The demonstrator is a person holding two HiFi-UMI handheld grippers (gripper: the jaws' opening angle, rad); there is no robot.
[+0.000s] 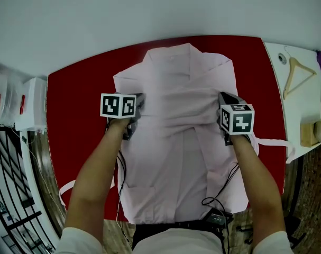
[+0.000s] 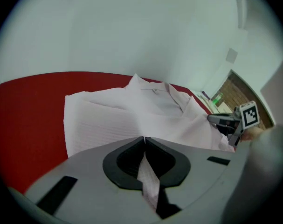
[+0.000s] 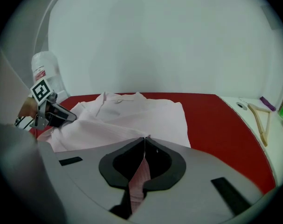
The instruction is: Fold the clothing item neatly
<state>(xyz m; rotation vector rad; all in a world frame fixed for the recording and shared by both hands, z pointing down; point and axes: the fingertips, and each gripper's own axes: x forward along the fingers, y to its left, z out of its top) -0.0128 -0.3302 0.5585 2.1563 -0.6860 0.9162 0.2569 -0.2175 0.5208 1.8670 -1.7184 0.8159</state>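
A pale pink shirt (image 1: pixel 176 120) lies collar-away on the red table (image 1: pixel 81 105), its sides folded in and its lower part hanging over the near edge. My left gripper (image 1: pixel 134 118) is shut on the shirt's left edge; cloth (image 2: pixel 148 181) runs between its closed jaws. My right gripper (image 1: pixel 226 123) is shut on the shirt's right edge, with a strip of fabric (image 3: pixel 139 178) pinched between the jaws. Each gripper view shows the other gripper across the shirt (image 2: pixel 132 113) (image 3: pixel 127 115).
A white side table (image 1: pixel 303 94) at the right holds a wooden hanger (image 1: pixel 296 70) and a small wooden block (image 1: pixel 310 134). White boxes (image 1: pixel 30 105) stand left of the red table. A black rail (image 1: pixel 12 194) runs at lower left. Cables (image 1: pixel 218 194) hang near my waist.
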